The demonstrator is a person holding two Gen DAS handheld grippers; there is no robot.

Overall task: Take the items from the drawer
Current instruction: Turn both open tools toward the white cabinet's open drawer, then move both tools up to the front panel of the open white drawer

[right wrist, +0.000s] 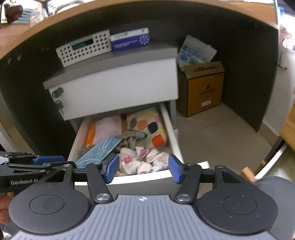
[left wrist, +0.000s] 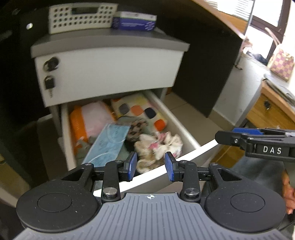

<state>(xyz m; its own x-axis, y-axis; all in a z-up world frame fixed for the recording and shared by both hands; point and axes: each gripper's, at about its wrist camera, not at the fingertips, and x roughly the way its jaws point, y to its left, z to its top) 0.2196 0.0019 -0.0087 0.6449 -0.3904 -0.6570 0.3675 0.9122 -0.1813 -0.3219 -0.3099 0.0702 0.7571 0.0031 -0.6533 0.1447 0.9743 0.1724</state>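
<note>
The drawer (right wrist: 171, 127) of the white pedestal cabinet (left wrist: 110, 72) stands pulled out, presumably so its contents can be reached from above, and nothing appears lifted yet. Both tools hover above its front edge: the left gripper (left wrist: 150, 167) with its jaws moderately spread and empty, the right gripper (right wrist: 143, 169) spread wide and empty, each aimed at the crumpled white-and-pink cloth (right wrist: 142, 160) lying nearest, at 6 o'clock in the drawer. That cloth looks soft and rumpled, likely easy to pinch. At 8 o'clock lies a flat, pleated blue face mask (left wrist: 108, 144), tilted over a dark patterned item. At 1 o'clock sits a plump cushion-like pouch (right wrist: 147, 125) with coloured patches; at 11 o'clock an orange-and-pink packet (left wrist: 88, 121), smooth and flat. On the cabinet's grey top rest a perforated white box (left wrist: 81, 17) and a blue carton (left wrist: 134, 20).
</note>
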